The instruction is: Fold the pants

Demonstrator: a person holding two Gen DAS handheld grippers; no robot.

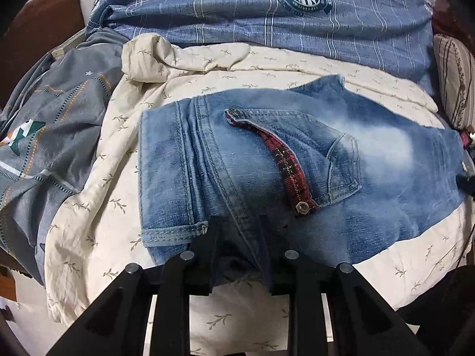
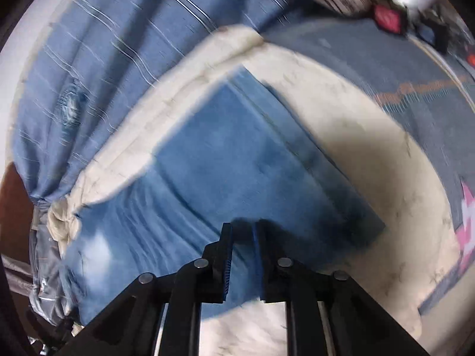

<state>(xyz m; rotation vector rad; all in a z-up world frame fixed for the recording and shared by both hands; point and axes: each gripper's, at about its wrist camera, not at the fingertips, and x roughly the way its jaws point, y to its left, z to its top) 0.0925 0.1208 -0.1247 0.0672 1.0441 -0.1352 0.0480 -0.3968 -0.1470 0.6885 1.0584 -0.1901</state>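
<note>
**Jeans pinned at the near edge**

A cream leaf-print quilt (image 1: pixel 95 216) covers the bed, with blue plaid bedding (image 1: pixel 237 14) behind. The folded jeans (image 1: pixel 297 178) lie flat on the quilt. My left gripper (image 1: pixel 237 225) pinches their near edge, fingers narrow with denim bunched between them. My right gripper (image 2: pixel 242 228) has its fingers narrow over denim; the blur hides any grip. I judge I am settling the fold.

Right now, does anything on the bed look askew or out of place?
The jeans lie fairly flat, but one corner sticks out past the fold at the far edge. The cream quilt beneath is bunched at its far left.
</note>
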